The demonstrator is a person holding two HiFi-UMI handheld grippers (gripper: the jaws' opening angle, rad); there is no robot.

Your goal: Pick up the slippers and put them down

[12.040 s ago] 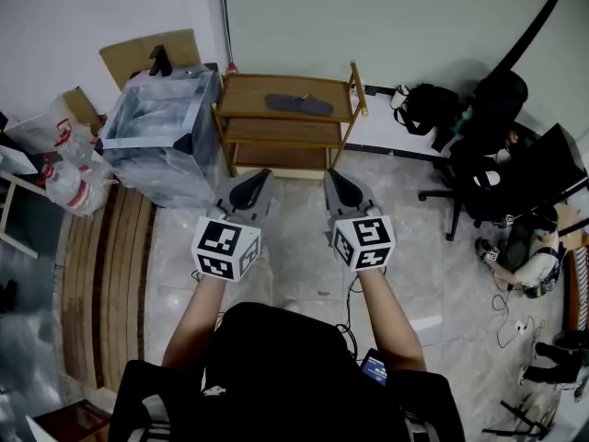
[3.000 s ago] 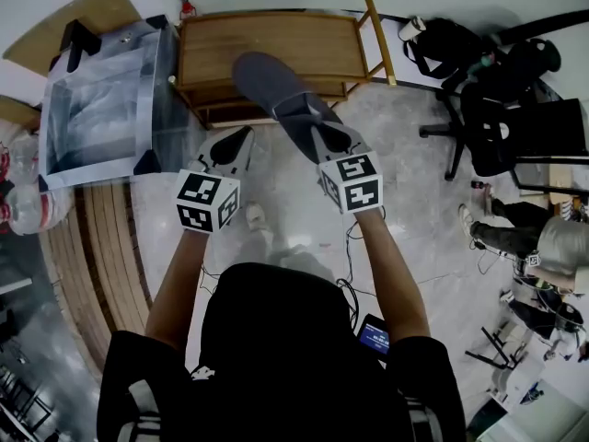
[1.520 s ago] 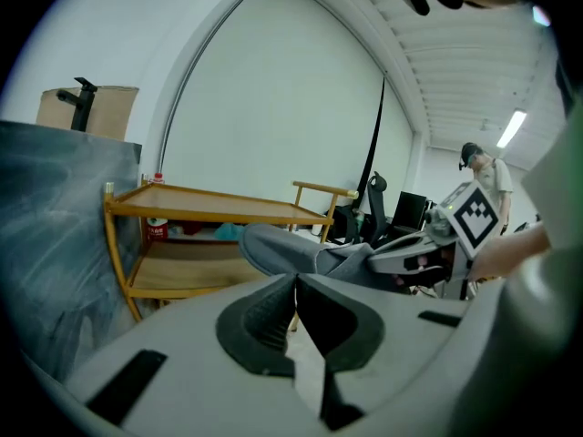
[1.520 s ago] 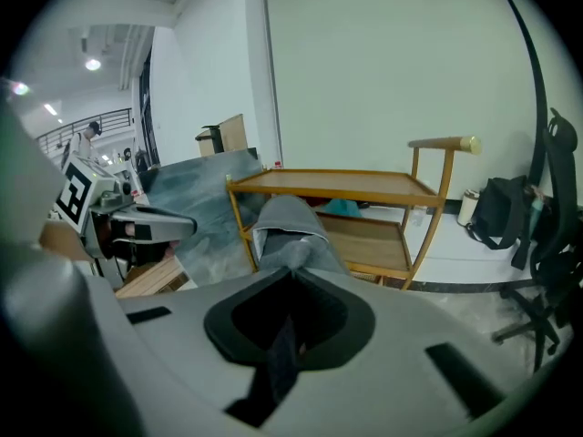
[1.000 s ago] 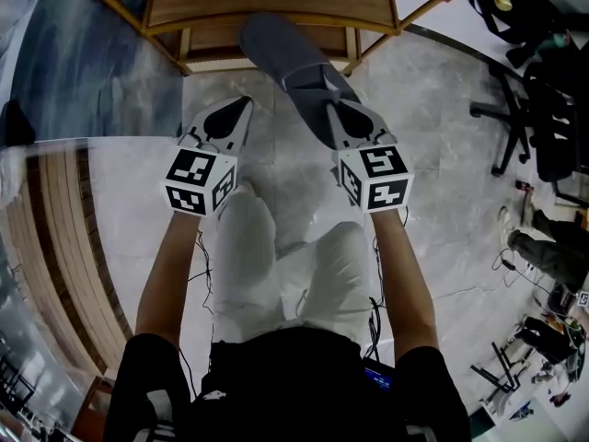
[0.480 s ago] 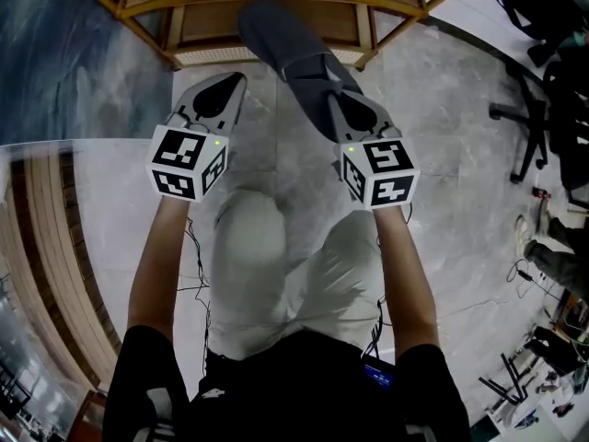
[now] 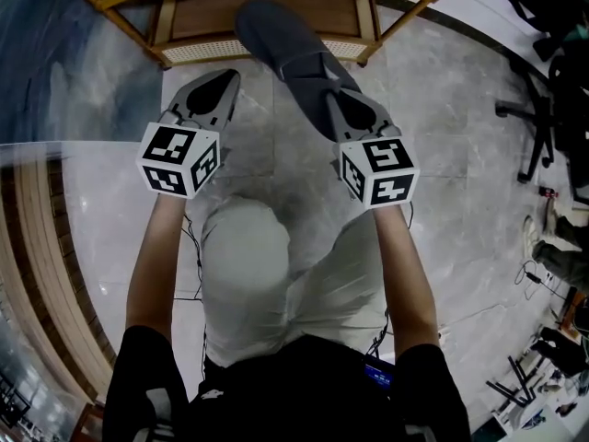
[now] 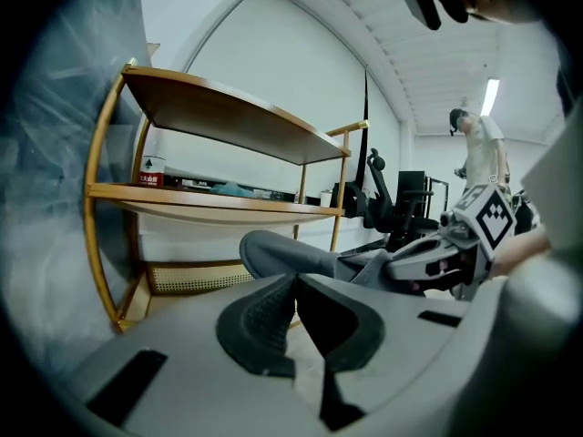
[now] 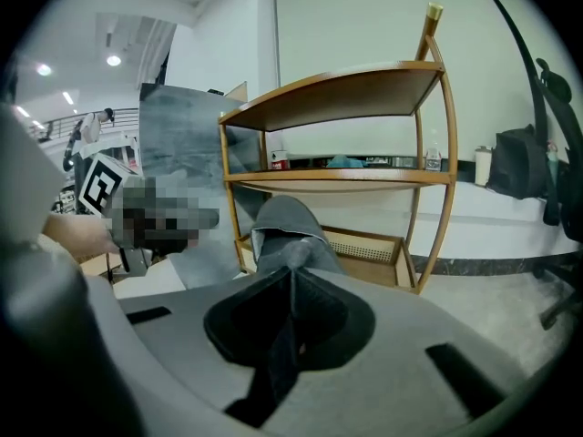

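Grey slipper (image 7: 276, 37) clamped in right tool (image 7: 329, 99), jutting ahead of it.

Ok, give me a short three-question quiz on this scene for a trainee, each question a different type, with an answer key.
1. Which gripper holds the grey slipper? A) left B) right C) neither
2. True or false: the left gripper is shut with nothing between its fingers.
3. Fill in: the wooden furniture just beyond the grey slipper is a ___.

Key
1. B: the right gripper is shut on it.
2. True.
3. shelf
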